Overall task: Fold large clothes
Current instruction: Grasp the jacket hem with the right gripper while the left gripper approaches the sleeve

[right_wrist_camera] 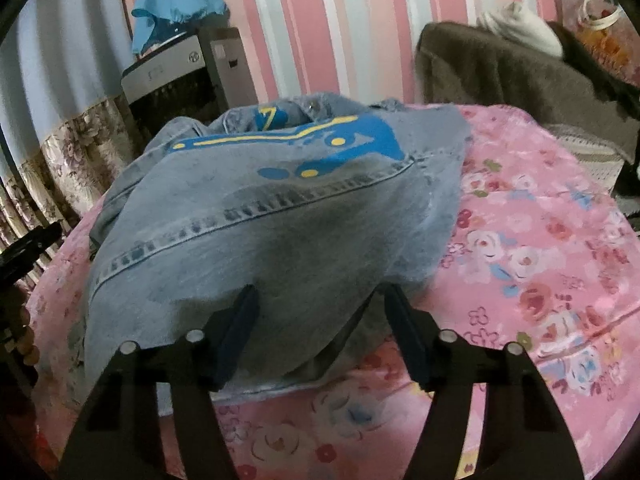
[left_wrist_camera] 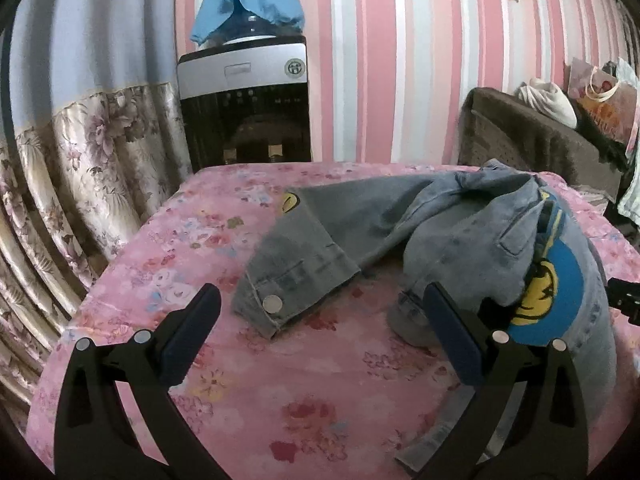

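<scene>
Jaws of our left gripper [left_wrist_camera: 320, 320] stand wide apart over the sleeve cuff [left_wrist_camera: 276, 300]; our right gripper [right_wrist_camera: 320, 320] straddles the denim jacket [right_wrist_camera: 280, 220], pads not pressing it, heaped mid-bed on the pink floral sheet [right_wrist_camera: 540, 260].

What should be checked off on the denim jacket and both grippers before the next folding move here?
1. Left gripper free of cloth: ok, jaws wide open over the pink floral cover, nothing between them.
2. Right gripper has a grip: not ok, denim jacket hem lies between the half-open jaws, pads not pressing.
3. Jacket lying flat: not ok, it is bunched into a mound.
4. Sleeve laid out: ok, it stretches across the cover, cuff with snap button near the left gripper.
5. Printed back faces up: ok, blue and yellow print shows on top.
6. Jacket buttoned in front: cannot tell.
</scene>
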Available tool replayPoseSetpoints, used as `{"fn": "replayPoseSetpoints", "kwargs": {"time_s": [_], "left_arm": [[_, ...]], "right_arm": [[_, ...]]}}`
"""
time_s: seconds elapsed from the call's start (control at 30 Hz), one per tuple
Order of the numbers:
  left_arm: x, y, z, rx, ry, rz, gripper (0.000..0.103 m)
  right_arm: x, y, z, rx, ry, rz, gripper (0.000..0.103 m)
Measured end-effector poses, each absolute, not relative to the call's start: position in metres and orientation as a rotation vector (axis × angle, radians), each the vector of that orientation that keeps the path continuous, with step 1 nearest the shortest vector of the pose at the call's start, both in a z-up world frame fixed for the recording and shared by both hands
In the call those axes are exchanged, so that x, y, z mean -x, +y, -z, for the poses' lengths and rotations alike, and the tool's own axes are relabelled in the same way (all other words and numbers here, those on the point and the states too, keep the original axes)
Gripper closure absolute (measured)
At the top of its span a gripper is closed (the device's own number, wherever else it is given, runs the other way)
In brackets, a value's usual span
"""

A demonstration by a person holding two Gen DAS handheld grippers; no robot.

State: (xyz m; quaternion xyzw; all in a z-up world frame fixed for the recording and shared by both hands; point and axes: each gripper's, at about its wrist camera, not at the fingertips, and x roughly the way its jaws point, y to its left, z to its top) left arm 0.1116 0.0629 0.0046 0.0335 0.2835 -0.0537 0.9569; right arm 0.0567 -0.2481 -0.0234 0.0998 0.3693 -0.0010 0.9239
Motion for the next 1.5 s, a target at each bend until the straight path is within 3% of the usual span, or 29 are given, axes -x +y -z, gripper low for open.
{"fn": "replayPoseSetpoints", "kwargs": {"time_s": [0.03, 0.1, 0.2, 0.47, 0.83, 1.0, 1.1, 1.13, 1.17, 1.23, 1.5], "left_arm": [[-0.114, 0.063, -0.004, -0.076, 0.575, 0.105, 0.003], [-0.12, 0.061, -0.006, -0.095, 0.565, 0.092, 0.003], [-0.128, 0.058, -0.007, -0.106, 0.567, 0.089, 0.003], [-0.145, 0.055, -0.01, -0.1, 0.583, 0.082, 0.003], [-0.143, 0.045, -0.01, -0.138, 0.575, 0.115, 0.003], [-0.141, 0.034, -0.001, -0.179, 0.594, 0.133, 0.003], [-0.137, 0.026, 0.0, -0.204, 0.587, 0.145, 0.003], [-0.135, 0.025, -0.001, -0.212, 0.581, 0.147, 0.003], [-0.133, 0.022, -0.001, -0.22, 0.575, 0.153, 0.003], [-0.129, 0.018, -0.003, -0.233, 0.569, 0.163, 0.003], [-0.115, 0.016, -0.002, -0.26, 0.553, 0.184, 0.003]], "right_arm": [[-0.06, -0.248, 0.024, -0.22, 0.774, -0.021, 0.06], [-0.07, -0.25, 0.029, -0.263, 0.819, -0.066, 0.067], [-0.076, -0.251, 0.029, -0.248, 0.815, -0.094, 0.097], [-0.066, -0.269, -0.034, 0.061, 0.641, 0.106, 0.099], [-0.12, -0.387, -0.069, 0.413, 0.674, 0.587, 0.103], [-0.148, -0.464, -0.067, 0.306, 0.802, 0.664, 0.103], [-0.136, -0.459, -0.064, 0.2, 0.805, 0.589, 0.096], [-0.126, -0.452, -0.063, 0.174, 0.79, 0.57, 0.085], [-0.116, -0.437, -0.065, 0.151, 0.766, 0.542, 0.066], [-0.096, -0.424, -0.062, 0.115, 0.721, 0.498, 0.053], [-0.037, -0.345, -0.063, -0.052, 0.599, 0.298, 0.053]]}}
